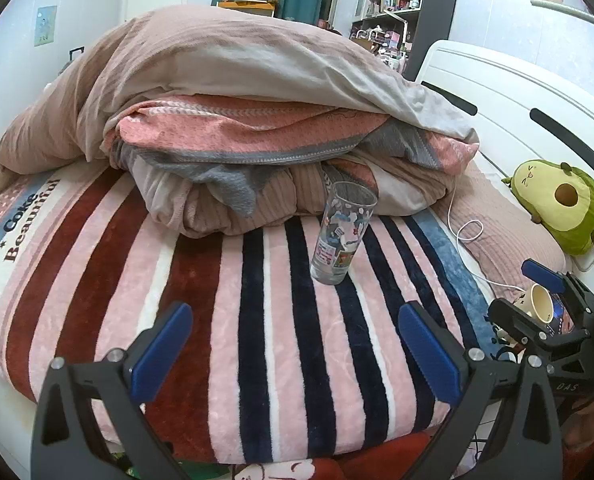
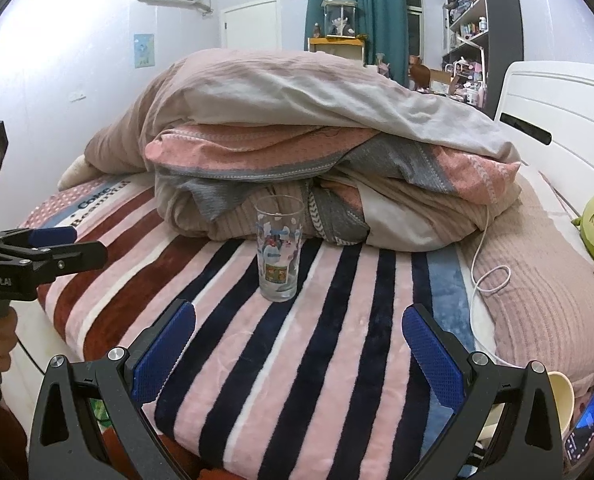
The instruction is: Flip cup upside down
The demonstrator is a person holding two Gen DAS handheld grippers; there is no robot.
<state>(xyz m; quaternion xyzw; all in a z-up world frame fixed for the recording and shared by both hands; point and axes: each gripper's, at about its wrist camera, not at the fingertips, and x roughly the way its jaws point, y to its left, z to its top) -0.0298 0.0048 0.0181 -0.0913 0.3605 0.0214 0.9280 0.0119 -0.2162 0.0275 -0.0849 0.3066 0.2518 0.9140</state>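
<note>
While both tools hang above the near edge of the bed, the left gripper [image 1: 295, 354] is spread wide with nothing between its blue pads [image 1: 161, 354], and the right gripper [image 2: 299, 354] is spread just as wide and equally empty. Neither touches the printed glass cup [image 1: 343, 234], which stands upright, mouth up, on the striped fleece blanket [image 1: 225, 304], ahead of both sets of fingers. Just behind the cup rises a heap of folded quilts [image 1: 233, 120]. Bare striped blanket lies between cup and grippers. To the right run a white charging cable [image 1: 463, 236], a ribbed pink pillow [image 2: 537, 280] and an avocado plush [image 1: 557, 200].
</note>
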